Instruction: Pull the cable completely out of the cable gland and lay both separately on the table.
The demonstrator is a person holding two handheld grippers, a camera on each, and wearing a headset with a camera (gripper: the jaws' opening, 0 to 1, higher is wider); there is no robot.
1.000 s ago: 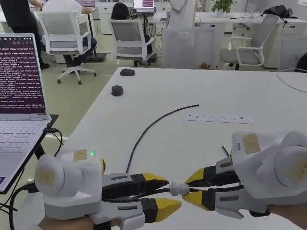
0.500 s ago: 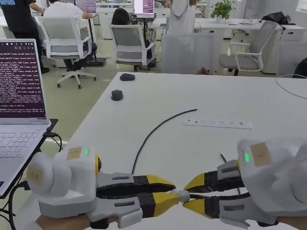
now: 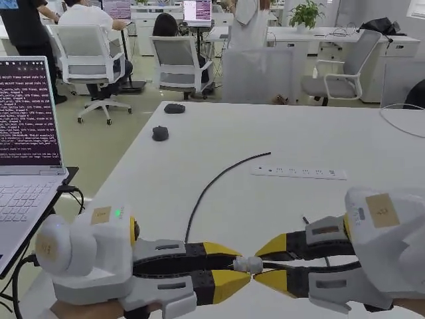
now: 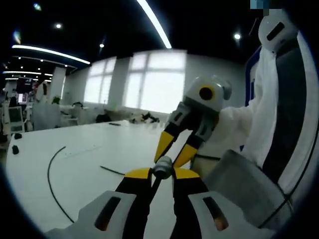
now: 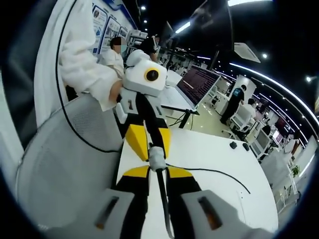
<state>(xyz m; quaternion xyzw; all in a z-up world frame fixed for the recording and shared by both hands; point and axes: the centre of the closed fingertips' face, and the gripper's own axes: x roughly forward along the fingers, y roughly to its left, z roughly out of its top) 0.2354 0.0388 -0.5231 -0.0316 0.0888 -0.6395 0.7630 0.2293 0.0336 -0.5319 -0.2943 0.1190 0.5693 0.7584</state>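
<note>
above table (image 3: 299,126): white gland (image 3: 250,264), thin blk cable (image 3: 219,173)

A white table (image 3: 345,139) carries a flat white power strip (image 3: 299,173) lying across its middle. Toward the far left corner sit two dark computer mice, the nearer mouse (image 3: 160,133) and the farther mouse (image 3: 174,108), a little apart. Just off the table's left edge an open laptop (image 3: 26,133) shows pale text on a dark purple screen, with black leads (image 3: 72,193) hanging below its corner. Beyond the table stand white office chairs: the left chair (image 3: 89,46) is occupied, as is the middle chair (image 3: 178,56), and a grey chair (image 3: 339,70) stands at the right. A potted plant (image 3: 307,12) sits on a far desk.
</note>
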